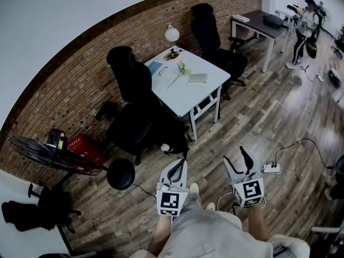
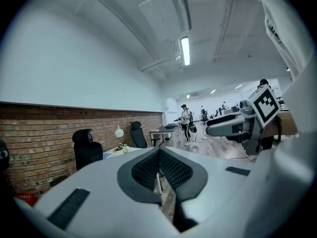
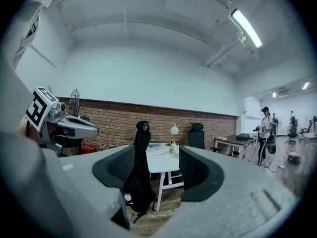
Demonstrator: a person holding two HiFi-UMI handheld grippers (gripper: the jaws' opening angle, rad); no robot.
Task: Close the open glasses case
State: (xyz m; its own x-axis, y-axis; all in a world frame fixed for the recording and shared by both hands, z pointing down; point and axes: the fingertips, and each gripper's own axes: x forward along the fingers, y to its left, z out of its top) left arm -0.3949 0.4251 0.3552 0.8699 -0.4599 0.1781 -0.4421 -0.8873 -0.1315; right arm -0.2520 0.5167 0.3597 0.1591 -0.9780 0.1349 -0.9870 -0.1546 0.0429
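A white table (image 1: 207, 93) stands by the brick wall, a few steps ahead of me. On it lies a pale flat thing (image 1: 197, 79) that may be the glasses case; it is too small to tell whether it is open. A blue item (image 1: 156, 67) and a small plant (image 1: 183, 67) lie beside it. My left gripper (image 1: 179, 168) hangs over the wood floor near my body, its jaws together and empty (image 2: 159, 155). My right gripper (image 1: 238, 163) is beside it, jaws apart with nothing between them (image 3: 152, 167). The table (image 3: 161, 160) shows through that gap, far off.
Black office chairs (image 1: 134, 106) (image 1: 212, 34) stand around the table, and a globe lamp (image 1: 171, 35) is on its far corner. A floor fan (image 1: 48, 155) and red box (image 1: 86, 147) are at left. A power strip (image 1: 271, 169) with cable lies at right. A person (image 1: 303, 31) stands by a dark desk (image 1: 263, 21).
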